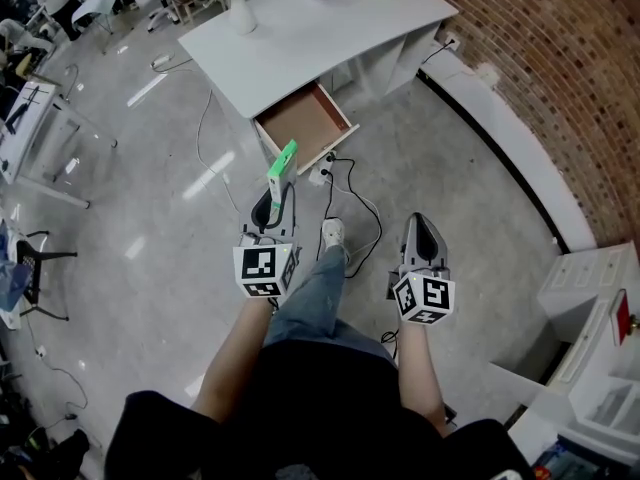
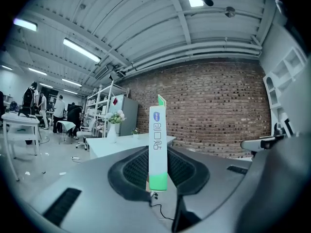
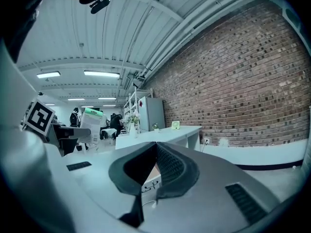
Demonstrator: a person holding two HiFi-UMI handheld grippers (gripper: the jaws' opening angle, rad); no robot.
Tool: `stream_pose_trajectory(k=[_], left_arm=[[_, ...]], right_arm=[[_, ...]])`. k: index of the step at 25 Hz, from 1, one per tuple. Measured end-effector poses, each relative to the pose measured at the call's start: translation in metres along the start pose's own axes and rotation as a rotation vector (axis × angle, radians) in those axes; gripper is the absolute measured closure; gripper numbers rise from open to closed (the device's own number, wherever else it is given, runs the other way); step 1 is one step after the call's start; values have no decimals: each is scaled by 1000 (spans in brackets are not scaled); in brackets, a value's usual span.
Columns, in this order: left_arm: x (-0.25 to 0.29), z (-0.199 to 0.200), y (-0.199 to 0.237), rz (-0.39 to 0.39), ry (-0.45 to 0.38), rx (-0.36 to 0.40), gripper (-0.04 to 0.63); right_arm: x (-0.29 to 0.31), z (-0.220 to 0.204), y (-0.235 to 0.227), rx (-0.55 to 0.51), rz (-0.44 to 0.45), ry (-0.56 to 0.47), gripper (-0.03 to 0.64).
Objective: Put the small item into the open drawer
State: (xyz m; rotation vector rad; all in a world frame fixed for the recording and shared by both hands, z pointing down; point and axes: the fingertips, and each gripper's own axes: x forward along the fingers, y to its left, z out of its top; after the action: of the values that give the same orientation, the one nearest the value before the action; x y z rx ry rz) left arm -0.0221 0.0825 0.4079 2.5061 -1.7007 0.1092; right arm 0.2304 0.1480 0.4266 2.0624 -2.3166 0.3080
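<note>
Though the white desk (image 1: 330,28) covers its back part, we see the drawer (image 1: 303,116) standing open. Our left gripper (image 1: 274,200) clamps the green-and-white box (image 1: 283,162) upright, near the drawer but outside it. Our right gripper (image 1: 424,230) has its jaws together, empty.

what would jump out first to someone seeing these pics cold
The green and white box stands out first, clamped in the left gripper near the head view's centre and sticking out past its jaws. Just beyond it the open drawer juts from the white desk, its brown inside bare. The right gripper is shut on nothing, low at right.
</note>
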Motion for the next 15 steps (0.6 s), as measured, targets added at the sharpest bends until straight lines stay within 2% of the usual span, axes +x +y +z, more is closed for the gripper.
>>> stream_pose_trajectory(k=[7, 15], left_arm=[[62, -20, 22, 36, 39, -23, 502], [161, -34, 36, 62, 97, -46, 502]], right_arm=[[85, -5, 0, -20, 71, 39, 617], [210, 5, 2, -68, 214, 88, 617]])
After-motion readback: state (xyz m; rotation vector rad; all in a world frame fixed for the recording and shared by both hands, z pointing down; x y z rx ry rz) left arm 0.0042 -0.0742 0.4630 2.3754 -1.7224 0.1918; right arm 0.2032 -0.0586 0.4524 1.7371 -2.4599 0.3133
